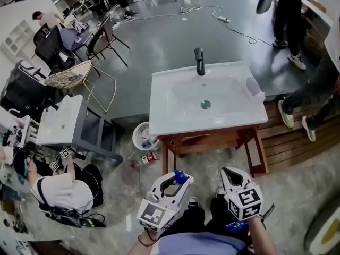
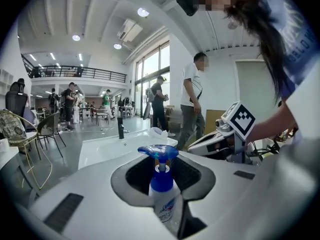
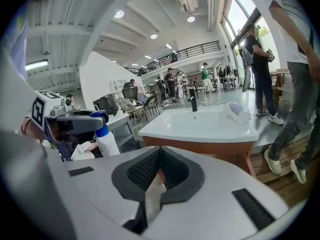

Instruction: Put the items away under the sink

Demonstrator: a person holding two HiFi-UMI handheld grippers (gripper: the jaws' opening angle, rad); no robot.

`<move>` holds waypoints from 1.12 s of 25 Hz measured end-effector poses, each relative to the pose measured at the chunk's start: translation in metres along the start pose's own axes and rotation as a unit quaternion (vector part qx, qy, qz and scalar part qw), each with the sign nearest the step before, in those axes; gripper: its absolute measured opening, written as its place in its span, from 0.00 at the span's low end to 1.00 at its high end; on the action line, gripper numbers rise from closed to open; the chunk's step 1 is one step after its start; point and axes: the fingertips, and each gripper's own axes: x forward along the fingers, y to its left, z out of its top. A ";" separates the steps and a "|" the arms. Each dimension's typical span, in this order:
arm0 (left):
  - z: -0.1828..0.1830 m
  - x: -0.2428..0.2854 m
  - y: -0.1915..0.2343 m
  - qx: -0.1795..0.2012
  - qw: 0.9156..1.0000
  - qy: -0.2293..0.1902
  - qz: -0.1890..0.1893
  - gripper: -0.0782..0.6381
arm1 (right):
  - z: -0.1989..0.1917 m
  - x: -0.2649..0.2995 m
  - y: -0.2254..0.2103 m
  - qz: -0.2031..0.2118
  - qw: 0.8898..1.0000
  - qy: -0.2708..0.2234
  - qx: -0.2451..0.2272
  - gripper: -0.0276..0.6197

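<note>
1. It's a big open hall with a grey floor. A white sink (image 1: 164,116) on a wooden stand sits in front of the person, with a black tap (image 1: 200,61) at its back edge.
2. The left gripper (image 1: 174,180) pinches a bottle (image 2: 162,181). The bottle has a white body with a printed label, a blue collar, and a blue pump head poking up past the jaws.
3. The bottle is held low over the floor, short of the sink stand.
4. Just beside it, the right gripper (image 1: 229,173) has its jaws pressed together with nothing in them.
</note>
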 end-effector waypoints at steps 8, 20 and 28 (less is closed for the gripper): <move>-0.029 0.003 -0.015 0.017 0.996 0.001 -0.085 0.25 | -0.023 0.000 0.001 -0.022 1.000 -0.003 0.018 0.07; -0.076 0.044 -0.028 0.030 0.990 0.022 -0.134 0.25 | -0.068 0.016 -0.047 -0.015 1.000 -0.005 0.020 0.07; -0.105 0.105 -0.035 0.059 0.987 0.034 -0.143 0.25 | -0.097 0.049 -0.074 -0.002 1.000 -0.001 -0.011 0.07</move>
